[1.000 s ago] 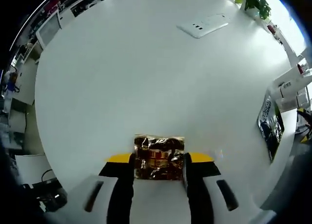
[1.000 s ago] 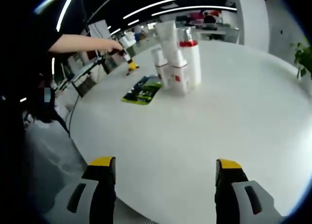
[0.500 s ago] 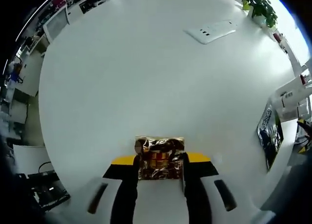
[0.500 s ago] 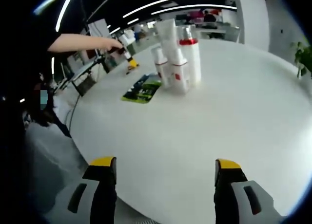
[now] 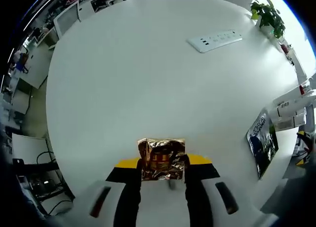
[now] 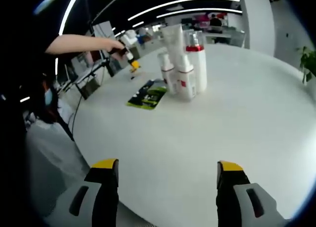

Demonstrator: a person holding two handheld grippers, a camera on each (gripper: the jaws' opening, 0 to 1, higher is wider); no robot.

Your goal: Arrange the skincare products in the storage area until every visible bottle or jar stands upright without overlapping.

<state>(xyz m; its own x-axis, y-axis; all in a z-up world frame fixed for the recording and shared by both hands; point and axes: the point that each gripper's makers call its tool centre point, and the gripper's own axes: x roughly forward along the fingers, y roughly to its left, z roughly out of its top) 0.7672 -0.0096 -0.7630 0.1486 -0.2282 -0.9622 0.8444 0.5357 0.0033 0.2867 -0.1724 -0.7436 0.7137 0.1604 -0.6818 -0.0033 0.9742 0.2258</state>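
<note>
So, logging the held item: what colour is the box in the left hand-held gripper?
Shiny gold box with red on its front, clearest in the left gripper view.

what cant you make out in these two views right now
- Gold foil packet, left gripper view: its print is too crumpled and shiny to read, and the jaws cover its lower sides.
- White bottles, right gripper view: label text too small; the rear ones are partly hidden by those in front.
- Green and black card, right gripper view: print too small.
- White items at the left gripper view's right edge: distorted and cut off.
</note>
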